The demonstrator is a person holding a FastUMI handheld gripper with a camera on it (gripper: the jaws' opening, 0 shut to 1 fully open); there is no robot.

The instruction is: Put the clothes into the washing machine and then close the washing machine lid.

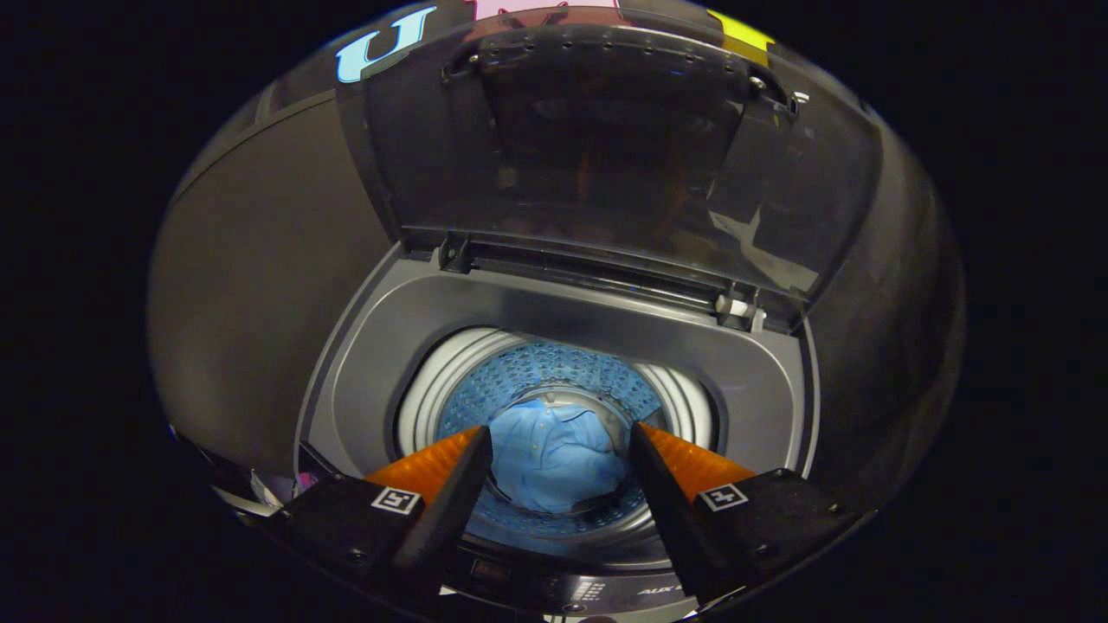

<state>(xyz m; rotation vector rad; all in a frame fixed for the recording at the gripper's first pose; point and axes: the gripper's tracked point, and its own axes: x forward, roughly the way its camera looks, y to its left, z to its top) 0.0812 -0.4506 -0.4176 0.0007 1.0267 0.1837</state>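
Gripper [561, 437] hovering above washer [363, 381], fingers spread wide, gripping nothing. Blue shirt [554, 463] lying crumpled at bottom of drum [554, 372], showing btwn fingers, well below them. Lid [597, 147] standing upright behind the opening, w/ glare on it.

Dim booth; my view's brightest inside the washer drum [554, 381]; faint glare on the raised lid [606, 147]; strong fisheye bending at edges; focus sharp centrally.

One washing machine [554, 346] | one lid [606, 147], up | one blue garment [554, 454] in drum | one gripper [558, 441], two fingers spread, nothing held
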